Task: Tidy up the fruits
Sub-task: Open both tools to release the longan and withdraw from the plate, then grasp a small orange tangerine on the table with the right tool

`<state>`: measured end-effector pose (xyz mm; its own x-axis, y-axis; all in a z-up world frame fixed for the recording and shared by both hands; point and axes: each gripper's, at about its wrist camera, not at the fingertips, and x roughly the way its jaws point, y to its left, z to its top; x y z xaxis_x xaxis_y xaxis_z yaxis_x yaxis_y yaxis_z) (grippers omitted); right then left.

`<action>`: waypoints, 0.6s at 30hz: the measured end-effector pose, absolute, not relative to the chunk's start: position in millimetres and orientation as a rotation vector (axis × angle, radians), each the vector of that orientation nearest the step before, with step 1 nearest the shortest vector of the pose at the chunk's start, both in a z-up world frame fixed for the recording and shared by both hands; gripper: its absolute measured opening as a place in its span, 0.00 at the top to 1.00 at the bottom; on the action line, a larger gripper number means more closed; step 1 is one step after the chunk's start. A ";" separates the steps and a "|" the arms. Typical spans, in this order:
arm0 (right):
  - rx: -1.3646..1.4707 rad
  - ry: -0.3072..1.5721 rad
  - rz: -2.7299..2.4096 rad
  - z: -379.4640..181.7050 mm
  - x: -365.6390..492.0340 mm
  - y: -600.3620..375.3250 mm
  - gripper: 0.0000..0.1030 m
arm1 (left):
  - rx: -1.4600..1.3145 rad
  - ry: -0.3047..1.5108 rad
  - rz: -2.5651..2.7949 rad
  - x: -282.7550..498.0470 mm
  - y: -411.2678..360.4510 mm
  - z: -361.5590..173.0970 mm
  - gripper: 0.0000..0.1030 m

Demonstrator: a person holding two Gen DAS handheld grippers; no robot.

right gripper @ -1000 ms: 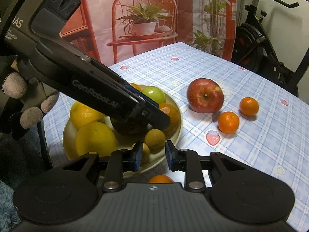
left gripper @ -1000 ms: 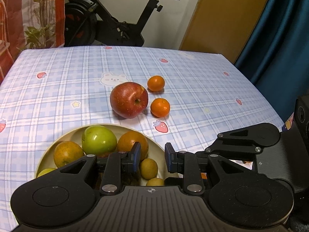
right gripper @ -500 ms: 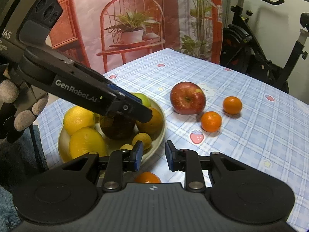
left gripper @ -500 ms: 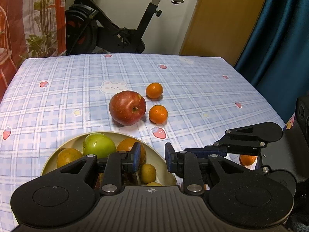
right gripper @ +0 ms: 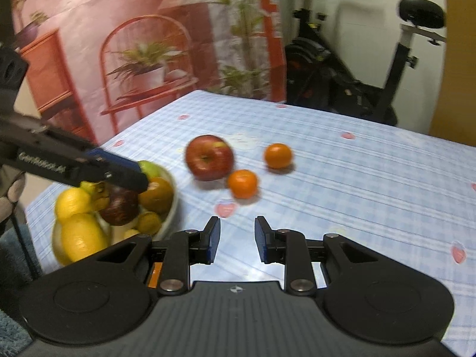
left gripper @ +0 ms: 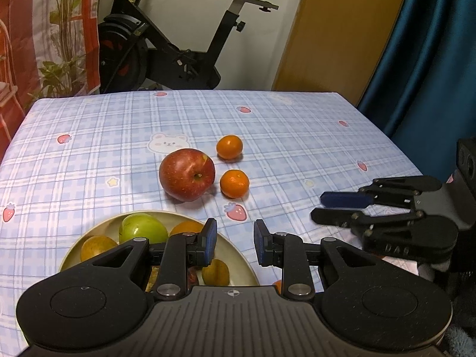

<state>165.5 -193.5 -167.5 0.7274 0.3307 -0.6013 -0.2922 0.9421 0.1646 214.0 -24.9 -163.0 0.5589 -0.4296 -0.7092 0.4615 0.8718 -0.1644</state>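
left wrist view: my left gripper (left gripper: 232,245) hangs over the bowl (left gripper: 238,263) at 6 o'clock, its pads drawn in as far as they go with nothing between them. the bowl already carries a green apple (left gripper: 142,229) and several yellow-brown fruits. loose on the tablecloth (left gripper: 89,154) are a red apple (left gripper: 186,174) at centre, one mandarin (left gripper: 234,179) just beside it at 3 o'clock, and a second mandarin (left gripper: 229,147) further off at 1 o'clock. a sliver of orange shows behind my right-hand finger mount; i cannot tell what it is. my right gripper (left gripper: 319,208) enters from 3 o'clock, jaws drawn together, carrying nothing.

right wrist view (blurred): my right gripper (right gripper: 236,239) is pulled in to its narrowest and pinches nothing. the red apple (right gripper: 209,157) sits at 11 o'clock, the mandarins at 12 o'clock (right gripper: 242,183) and 1 o'clock (right gripper: 277,155). the bowl (right gripper: 171,214) lies at 9 o'clock with the left gripper (right gripper: 139,175) over it.

progress: i judge the task well along, with three loose fruits visibly left to load.

clearance: the cloth around the loose fruit is bare. the table edge falls away at 3 o'clock beside a blue curtain (left gripper: 431,59); an exercise bike (left gripper: 178,53) stands beyond the far edge. the apple and near mandarin sit close together, so a reach for one may nudge the other.
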 end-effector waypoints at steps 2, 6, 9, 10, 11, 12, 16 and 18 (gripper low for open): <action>0.067 0.670 0.321 -166.1 162.9 -201.5 0.74 | 0.035 0.820 -0.527 213.6 -25.3 -162.3 0.72; 0.082 0.659 0.278 -162.0 156.7 -220.3 0.74 | 0.029 0.809 -0.525 211.1 -27.4 -160.3 0.72; 0.093 0.650 0.241 -158.7 151.3 -232.8 0.74 | 0.041 0.796 -0.523 206.6 -32.0 -158.1 0.72; 0.096 0.648 0.232 -158.0 149.9 -236.8 0.74 | 0.038 0.792 -0.524 205.5 -33.1 -157.5 0.72; 0.100 0.646 0.223 -156.9 148.8 -240.6 0.74 | 0.036 0.790 -0.525 204.6 -34.2 -157.2 0.72; 0.103 0.644 0.214 -155.8 146.5 -243.9 0.74 | 0.033 0.787 -0.527 203.3 -35.7 -156.7 0.72; 0.110 0.637 0.188 -151.6 139.8 -254.7 0.74 | 0.033 0.782 -0.540 199.4 -40.2 -155.6 0.72; 0.110 0.634 0.182 -149.9 134.8 -257.6 0.74 | 0.034 0.780 -0.543 197.0 -41.7 -155.6 0.72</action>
